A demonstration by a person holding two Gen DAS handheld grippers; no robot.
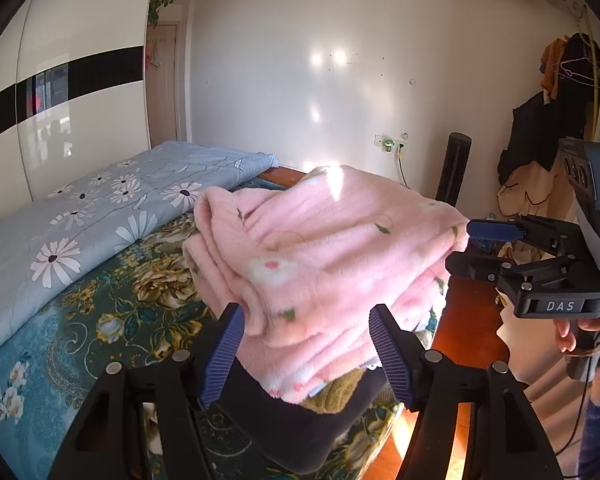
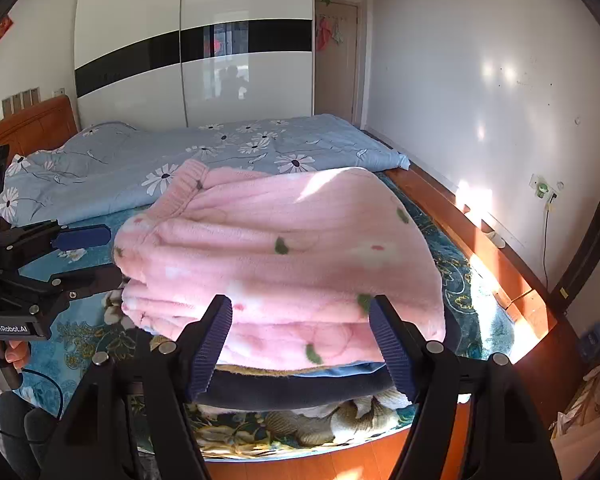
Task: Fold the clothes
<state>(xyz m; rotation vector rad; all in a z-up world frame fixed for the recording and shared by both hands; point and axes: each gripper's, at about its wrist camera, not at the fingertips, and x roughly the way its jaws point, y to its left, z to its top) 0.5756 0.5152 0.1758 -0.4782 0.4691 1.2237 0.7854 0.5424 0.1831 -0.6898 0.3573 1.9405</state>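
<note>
Lying folded, pink garment tops floral bed.

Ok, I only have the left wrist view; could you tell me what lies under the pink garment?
Observer: In the right wrist view, the pink garment tops a navy layer, with a thin light-blue edge between.
Operator: Thanks; how does my own tool sit?
Observer: The left tongs are open at the garment's folded end, one finger above the other.
Operator: And the other one?
Observer: The right tongs are open, straddling the garment's near edge.
</note>
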